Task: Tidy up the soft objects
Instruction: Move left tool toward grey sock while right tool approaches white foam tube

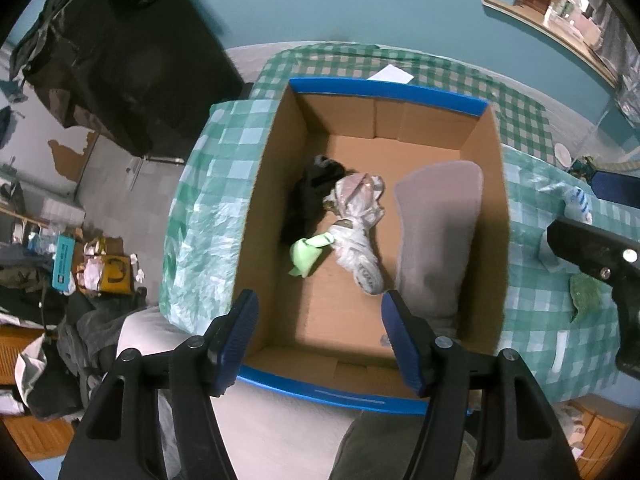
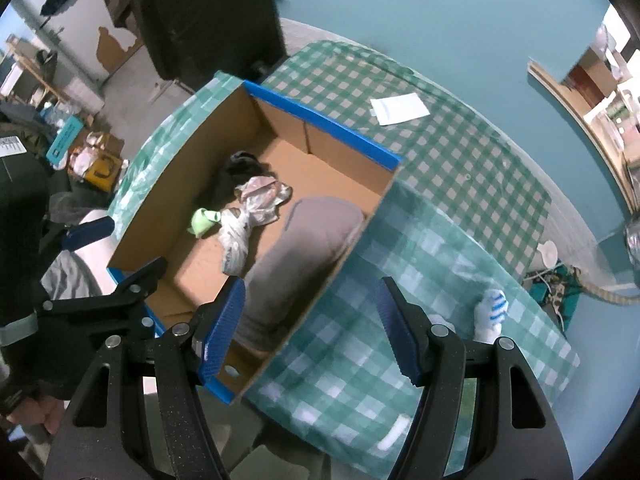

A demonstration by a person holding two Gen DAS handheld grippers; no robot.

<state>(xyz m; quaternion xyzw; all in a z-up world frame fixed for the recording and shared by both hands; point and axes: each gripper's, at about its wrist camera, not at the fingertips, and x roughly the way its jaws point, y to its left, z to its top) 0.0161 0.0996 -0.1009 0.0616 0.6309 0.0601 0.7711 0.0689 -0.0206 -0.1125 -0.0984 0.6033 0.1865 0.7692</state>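
Left claw (image 1: 320,340): jaws apart, nothing held, above near end of cardboard box (image 1: 276,184); grey cloth (image 1: 436,240) lies inside, right. Right claw (image 2: 310,330): jaws apart, empty; striped sock (image 2: 492,316) on desk, right, best fetched next.

Both grippers (image 1: 320,336) (image 2: 310,328) apart, empty

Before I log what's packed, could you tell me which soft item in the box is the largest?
The grey cushion along the box's right wall; the black cloth, plastic bag and green cloth are much smaller.
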